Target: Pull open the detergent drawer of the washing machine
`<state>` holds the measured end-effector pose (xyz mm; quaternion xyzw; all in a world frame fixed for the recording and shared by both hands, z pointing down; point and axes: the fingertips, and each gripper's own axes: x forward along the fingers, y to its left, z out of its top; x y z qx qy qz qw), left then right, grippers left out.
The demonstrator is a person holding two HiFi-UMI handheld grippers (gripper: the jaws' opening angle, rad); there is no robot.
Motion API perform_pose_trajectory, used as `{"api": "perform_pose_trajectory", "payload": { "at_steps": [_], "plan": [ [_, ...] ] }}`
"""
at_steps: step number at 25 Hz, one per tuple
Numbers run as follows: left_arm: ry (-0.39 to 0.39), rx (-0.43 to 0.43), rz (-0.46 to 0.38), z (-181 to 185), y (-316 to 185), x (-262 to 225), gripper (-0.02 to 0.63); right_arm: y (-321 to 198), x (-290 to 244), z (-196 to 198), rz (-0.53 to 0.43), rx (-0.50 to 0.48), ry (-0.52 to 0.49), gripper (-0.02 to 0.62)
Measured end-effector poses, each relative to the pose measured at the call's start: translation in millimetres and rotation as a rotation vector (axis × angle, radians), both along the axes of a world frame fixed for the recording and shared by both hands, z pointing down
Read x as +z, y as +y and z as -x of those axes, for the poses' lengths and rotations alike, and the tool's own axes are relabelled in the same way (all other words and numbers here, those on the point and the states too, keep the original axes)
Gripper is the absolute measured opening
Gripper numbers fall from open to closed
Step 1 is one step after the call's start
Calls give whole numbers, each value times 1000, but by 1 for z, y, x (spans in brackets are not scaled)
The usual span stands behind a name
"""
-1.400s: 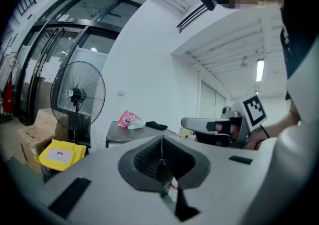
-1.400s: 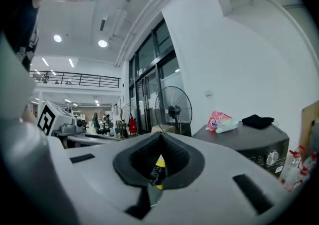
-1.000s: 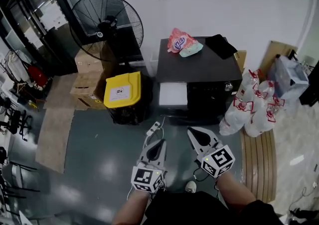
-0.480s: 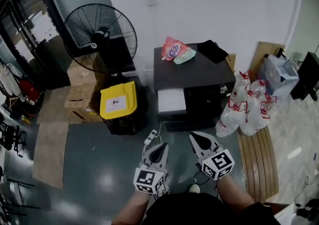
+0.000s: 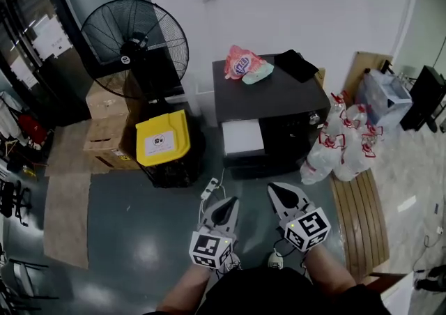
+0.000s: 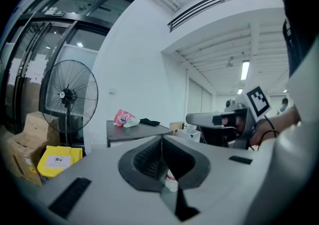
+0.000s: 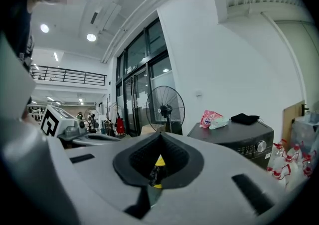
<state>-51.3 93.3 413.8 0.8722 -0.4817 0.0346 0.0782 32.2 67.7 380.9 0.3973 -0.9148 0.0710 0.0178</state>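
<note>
The dark washing machine (image 5: 270, 97) stands against the white wall, with a white drawer panel (image 5: 242, 137) at its front left. I cannot tell whether that panel is pulled out. A pink bag (image 5: 242, 64) and a black cloth (image 5: 296, 64) lie on its top. My left gripper (image 5: 230, 201) and right gripper (image 5: 276, 187) hover side by side over the floor, well short of the machine and pointing toward it. Both are shut with nothing between the jaws. The right gripper view shows the machine's knob (image 7: 258, 145) to the right of my shut right gripper (image 7: 159, 136).
A big black fan (image 5: 132, 38) stands left of the machine, with a yellow-lidded bin (image 5: 162, 139) and cardboard boxes (image 5: 104, 125) below it. Bags of plastic bottles (image 5: 341, 150) lean at the machine's right. A power strip (image 5: 210, 187) lies on the floor just ahead of the left gripper.
Both shut grippers have edged a little toward the machine with the person. The machine now sits slightly further left and lower in the head view. Neither jaw has opened.
</note>
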Motion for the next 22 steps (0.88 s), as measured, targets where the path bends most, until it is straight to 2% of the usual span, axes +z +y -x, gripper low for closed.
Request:
{"api": "perform_pose_trajectory", "payload": {
  "at_steps": [8, 22],
  "plan": [
    [17, 14, 19, 11, -4, 8, 9, -1, 7, 10, 18, 21, 13, 3],
    [-1, 35, 13, 16, 2, 6, 8, 4, 13, 14, 25, 32, 16, 3]
  ]
}}
